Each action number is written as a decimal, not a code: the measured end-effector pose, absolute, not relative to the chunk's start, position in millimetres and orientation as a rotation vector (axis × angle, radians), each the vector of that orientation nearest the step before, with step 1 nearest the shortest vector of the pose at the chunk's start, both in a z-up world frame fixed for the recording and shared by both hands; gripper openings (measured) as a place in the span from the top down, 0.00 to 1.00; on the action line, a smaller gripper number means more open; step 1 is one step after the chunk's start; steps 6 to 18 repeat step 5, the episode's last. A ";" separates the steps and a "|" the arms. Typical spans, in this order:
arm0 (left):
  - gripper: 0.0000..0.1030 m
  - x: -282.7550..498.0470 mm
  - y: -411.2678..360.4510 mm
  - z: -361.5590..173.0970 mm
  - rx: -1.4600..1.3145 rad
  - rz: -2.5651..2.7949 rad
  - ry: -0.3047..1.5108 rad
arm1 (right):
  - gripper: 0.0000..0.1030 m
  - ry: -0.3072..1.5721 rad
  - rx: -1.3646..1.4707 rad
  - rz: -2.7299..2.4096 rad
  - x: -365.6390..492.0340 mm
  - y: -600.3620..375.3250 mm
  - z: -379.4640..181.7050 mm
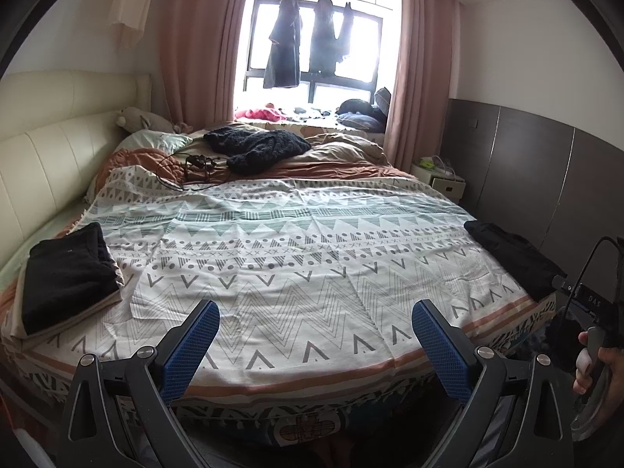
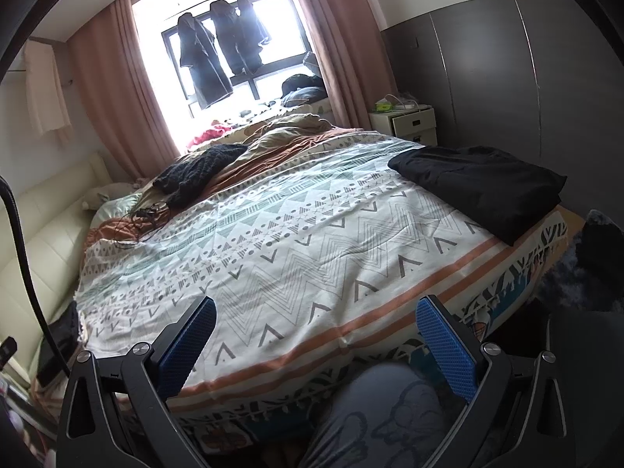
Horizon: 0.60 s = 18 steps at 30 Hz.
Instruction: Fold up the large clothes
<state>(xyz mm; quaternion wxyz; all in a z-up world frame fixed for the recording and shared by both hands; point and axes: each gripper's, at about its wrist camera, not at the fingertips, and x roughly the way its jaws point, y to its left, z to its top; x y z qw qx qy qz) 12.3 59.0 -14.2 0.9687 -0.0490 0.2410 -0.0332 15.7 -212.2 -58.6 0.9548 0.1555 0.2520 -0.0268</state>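
Both tools were spread and held nothing: left gripper (image 1: 316, 345), right gripper (image 2: 316, 345). A black garment (image 2: 483, 185) was laid at the patterned bedspread's (image 1: 312, 257) right edge, a folded stack (image 1: 66, 273) at the near left. "DAS" was read on the right handle (image 1: 594, 300).

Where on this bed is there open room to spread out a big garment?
The middle of the patterned bedspread is bare, between the folded black stack on the left and the black garment on the right. Toward the window it is crowded: a dark knit, cables, and a rumpled duvet.
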 end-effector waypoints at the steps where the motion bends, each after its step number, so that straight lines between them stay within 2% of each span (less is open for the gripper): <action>1: 0.03 12.7 59.1 -14.5 -0.099 -0.065 0.487 | 0.00 0.511 0.316 -0.055 15.6 -211.7 -58.8; 18: 0.03 13.6 63.5 -15.9 -0.110 -0.062 0.491 | 0.00 0.508 0.312 -0.054 14.6 -209.9 -58.9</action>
